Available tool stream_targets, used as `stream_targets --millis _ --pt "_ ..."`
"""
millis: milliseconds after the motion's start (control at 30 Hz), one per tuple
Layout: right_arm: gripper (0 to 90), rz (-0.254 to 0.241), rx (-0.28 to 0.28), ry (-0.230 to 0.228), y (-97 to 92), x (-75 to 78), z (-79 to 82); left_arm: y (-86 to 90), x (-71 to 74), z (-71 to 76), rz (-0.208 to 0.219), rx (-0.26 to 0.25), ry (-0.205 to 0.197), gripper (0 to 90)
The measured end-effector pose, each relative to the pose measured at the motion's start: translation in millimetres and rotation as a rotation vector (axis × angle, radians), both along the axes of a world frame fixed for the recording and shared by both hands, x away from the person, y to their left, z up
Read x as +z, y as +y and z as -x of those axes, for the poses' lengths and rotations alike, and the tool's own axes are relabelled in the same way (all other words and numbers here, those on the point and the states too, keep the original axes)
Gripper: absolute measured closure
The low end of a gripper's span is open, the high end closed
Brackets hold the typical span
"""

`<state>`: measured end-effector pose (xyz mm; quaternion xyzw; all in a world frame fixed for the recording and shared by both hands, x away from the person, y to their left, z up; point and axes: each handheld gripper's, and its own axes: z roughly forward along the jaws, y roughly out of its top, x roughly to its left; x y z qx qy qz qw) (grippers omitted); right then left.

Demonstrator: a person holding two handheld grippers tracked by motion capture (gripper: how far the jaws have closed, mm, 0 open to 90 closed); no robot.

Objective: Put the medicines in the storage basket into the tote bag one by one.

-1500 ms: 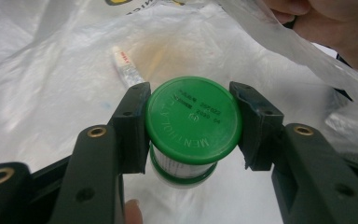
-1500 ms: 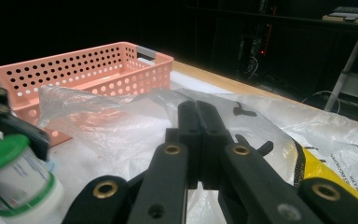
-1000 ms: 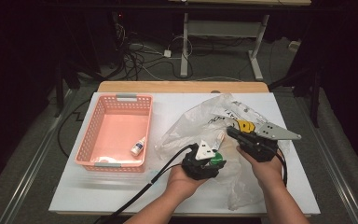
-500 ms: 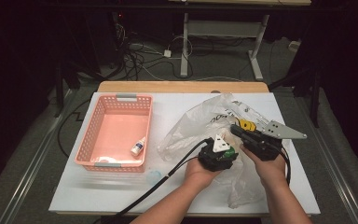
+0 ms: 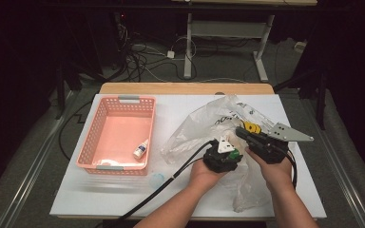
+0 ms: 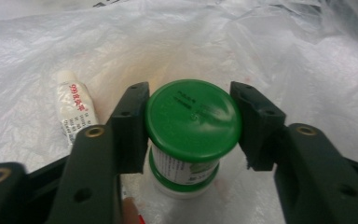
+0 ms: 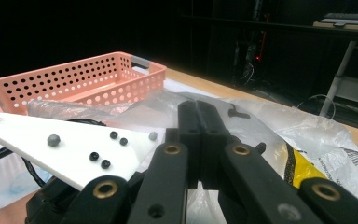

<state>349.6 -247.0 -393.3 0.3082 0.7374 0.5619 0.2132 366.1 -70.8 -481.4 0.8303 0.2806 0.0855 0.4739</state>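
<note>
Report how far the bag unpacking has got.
Done: one small bottle already lies in the pink basket. In hand: the left gripper is inside the plastic bag, jaws around a green-capped jar and just been opening, while the right gripper pinches the bag's edge shut. Left: the jar and a white tube remain in the bag.

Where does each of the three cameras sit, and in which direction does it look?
High view: above the person's side, looking forward and down at the table; both forearms and both tongs show.
Left gripper view: on the left tongs, looking down into the plastic bag at a green-capped jar between its jaws.
Right gripper view: on the right tongs, looking level across the table at the pink basket; its jaws are together.
Shared: high and right gripper views both show basket and bag.
</note>
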Motion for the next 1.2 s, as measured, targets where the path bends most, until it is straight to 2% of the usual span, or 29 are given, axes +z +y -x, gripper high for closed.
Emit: stream_targets --millis 100,400,500,667,900,967,1200 --pt "90.0 0.004 0.005 -0.001 0.7 -0.5 0.0 2.4 3.8 3.5 -0.005 -0.005 0.005 37.1" --pt "90.0 0.011 0.004 -0.003 1.5 -0.7 0.4 21.1 9.5 19.6 0.040 -0.029 0.038 25.2" --pt "90.0 0.015 0.006 -0.002 2.4 -0.8 1.1 27.6 8.2 25.1 0.038 -0.042 0.059 20.2" --pt "90.0 0.017 0.007 0.000 3.5 -0.9 1.8 39.1 8.0 35.1 0.027 -0.048 0.058 15.1" --pt "90.0 0.027 0.013 -0.001 5.7 -2.4 1.7 53.8 10.2 43.7 0.031 -0.034 0.078 0.0" --pt "90.0 0.030 0.011 0.000 5.9 -2.7 1.6 58.1 11.0 46.8 0.045 -0.036 0.082 0.0" --pt "90.0 0.034 0.011 0.002 6.5 -3.1 2.3 75.1 14.3 60.6 0.050 -0.037 0.077 0.0"
